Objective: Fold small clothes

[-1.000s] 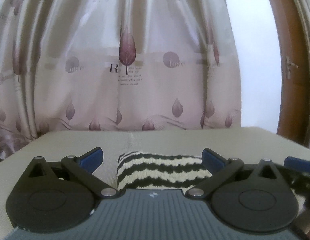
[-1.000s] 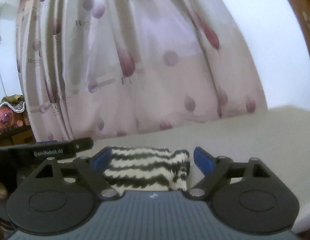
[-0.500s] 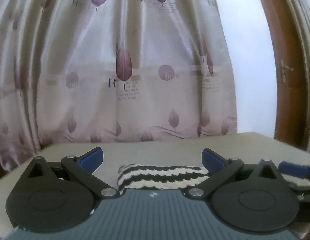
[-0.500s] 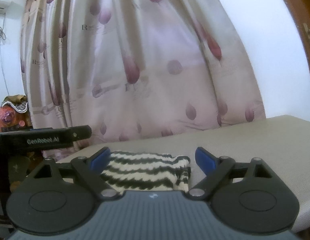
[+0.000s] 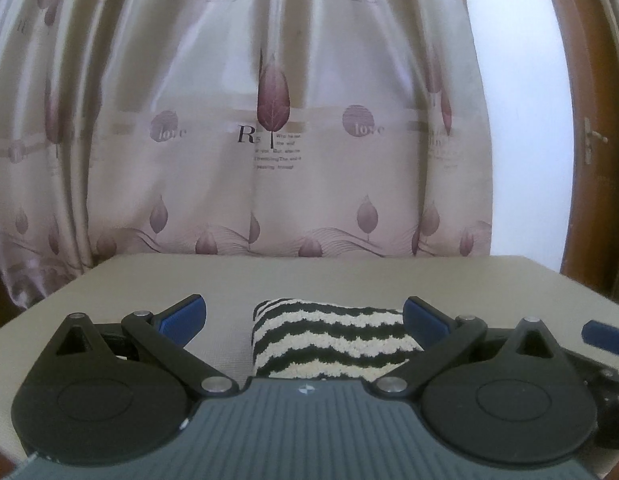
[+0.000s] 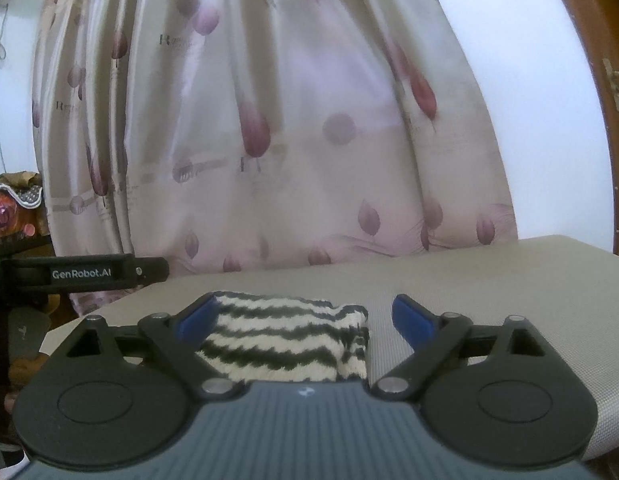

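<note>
Folded striped cloth (image 5: 333, 340) mid-table (image 5: 349, 280), bare margins around; both grippers (image 5: 303, 318) (image 6: 305, 318) apart, unclamped.

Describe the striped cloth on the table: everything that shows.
The striped cloth is a small fuzzy piece, like terry or knit, with wavy black and cream bands. It lies folded into a compact, thick bundle on the beige table, its rounded folded edges showing at both ends. It sits between the open fingers of both the left gripper and the right gripper; whether any finger touches it cannot be told. Its near edge is hidden.
</note>
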{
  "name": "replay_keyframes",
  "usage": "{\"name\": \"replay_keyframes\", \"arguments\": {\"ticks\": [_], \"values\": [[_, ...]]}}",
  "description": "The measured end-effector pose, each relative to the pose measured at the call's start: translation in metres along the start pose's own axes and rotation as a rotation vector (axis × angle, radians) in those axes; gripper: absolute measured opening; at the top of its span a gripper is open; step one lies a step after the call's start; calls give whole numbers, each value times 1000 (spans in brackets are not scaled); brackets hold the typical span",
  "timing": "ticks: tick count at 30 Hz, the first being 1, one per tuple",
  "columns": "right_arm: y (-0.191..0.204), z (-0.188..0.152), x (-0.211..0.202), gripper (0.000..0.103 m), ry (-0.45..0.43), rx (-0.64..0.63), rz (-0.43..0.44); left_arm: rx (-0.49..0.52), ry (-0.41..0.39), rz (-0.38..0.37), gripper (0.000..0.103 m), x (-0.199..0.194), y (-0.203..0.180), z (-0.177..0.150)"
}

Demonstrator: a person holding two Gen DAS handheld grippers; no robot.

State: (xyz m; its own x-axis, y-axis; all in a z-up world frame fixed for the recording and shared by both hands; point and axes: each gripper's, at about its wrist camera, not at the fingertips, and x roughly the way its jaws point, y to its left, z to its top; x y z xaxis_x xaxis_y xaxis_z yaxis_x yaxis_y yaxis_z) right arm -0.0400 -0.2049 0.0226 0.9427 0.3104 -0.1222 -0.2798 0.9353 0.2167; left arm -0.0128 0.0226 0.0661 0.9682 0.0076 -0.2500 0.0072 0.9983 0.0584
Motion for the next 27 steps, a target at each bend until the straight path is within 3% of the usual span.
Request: {"name": "replay_keyframes", "arguments": {"ticks": [27], "values": [[2,-1,4,97,41,-19,10,-10,22,-21,103,4,2,-6]]}}
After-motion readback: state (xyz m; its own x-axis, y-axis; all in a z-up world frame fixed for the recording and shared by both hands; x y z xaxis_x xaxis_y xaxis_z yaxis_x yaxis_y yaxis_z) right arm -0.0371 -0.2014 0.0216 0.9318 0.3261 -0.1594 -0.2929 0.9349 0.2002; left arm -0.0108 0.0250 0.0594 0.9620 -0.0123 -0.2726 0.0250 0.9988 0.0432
